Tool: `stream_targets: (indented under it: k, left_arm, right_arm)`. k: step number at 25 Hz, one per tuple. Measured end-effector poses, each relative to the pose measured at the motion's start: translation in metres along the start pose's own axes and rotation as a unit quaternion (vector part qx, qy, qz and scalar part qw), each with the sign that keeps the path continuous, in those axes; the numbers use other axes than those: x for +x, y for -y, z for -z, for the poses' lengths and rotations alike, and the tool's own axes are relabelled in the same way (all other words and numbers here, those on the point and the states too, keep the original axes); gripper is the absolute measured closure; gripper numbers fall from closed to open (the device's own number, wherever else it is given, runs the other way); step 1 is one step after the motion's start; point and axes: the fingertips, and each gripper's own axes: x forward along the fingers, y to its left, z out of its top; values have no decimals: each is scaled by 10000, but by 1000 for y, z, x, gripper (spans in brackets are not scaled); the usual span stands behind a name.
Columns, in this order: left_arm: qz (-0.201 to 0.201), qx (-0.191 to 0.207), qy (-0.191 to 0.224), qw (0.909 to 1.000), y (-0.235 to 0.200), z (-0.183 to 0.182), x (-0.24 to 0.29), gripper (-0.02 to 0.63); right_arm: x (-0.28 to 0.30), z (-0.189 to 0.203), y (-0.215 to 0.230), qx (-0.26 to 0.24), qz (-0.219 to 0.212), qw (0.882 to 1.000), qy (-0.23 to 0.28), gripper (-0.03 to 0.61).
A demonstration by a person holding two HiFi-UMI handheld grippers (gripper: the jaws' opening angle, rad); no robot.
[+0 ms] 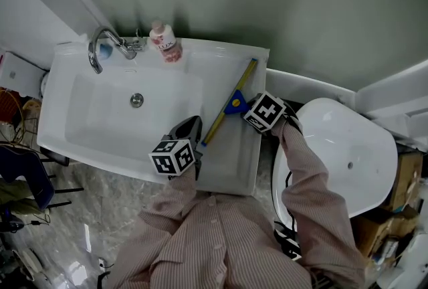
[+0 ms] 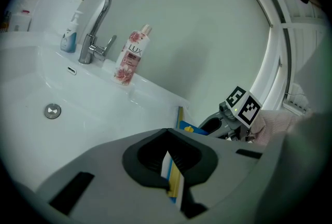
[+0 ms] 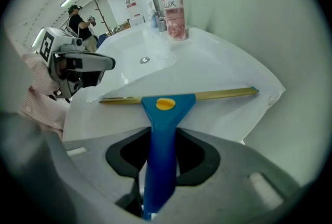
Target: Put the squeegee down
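The squeegee [image 1: 231, 106] has a blue handle and a long brass-coloured blade, and it lies slantwise over the flat right ledge of the white sink [image 1: 231, 164]. My right gripper [image 1: 245, 109] is shut on the blue handle [image 3: 161, 129] and points steeply down, with the blade [image 3: 218, 95] running crosswise just beyond its jaws. My left gripper [image 1: 190, 132] holds the blade's near end [image 2: 174, 179] between its jaws. Whether the blade touches the ledge I cannot tell. The other gripper shows in each gripper view, the right gripper [image 2: 228, 123] and the left gripper [image 3: 83, 65].
The basin with its drain [image 1: 136, 100] lies left of the ledge. A chrome faucet [image 1: 101, 48] and a pink bottle [image 1: 166, 43] stand on the back rim. A white toilet [image 1: 341, 154] sits close on the right, and a wall runs behind the sink.
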Motion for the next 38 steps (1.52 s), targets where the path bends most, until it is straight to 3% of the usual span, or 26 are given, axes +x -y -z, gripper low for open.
stream_targets:
  k: [13,18,32,36,38]
  left_arm:
    - [-23,-28,49,10000,-2,-2,-2,612]
    - [-25,-26,59,10000,0,-2,-3,612]
    - [146,103,219,9996,22,-8,-8,612]
    - [235,254,292,9990,36,-13,-11,612]
    - [272,350,330,9985,42,-17,-14,612]
  right_arm:
    - [3,2,0,-23,131,9998,-122,449]
    - [2,-1,1,86,379,9992,43,413]
    - [-42,-21,-6,-8,725,9916,1070,405]
    - [-61,-26,-8,189,762,9838,1611,442]
    - [-70,-26,-8,372,775,9781,1897,490]
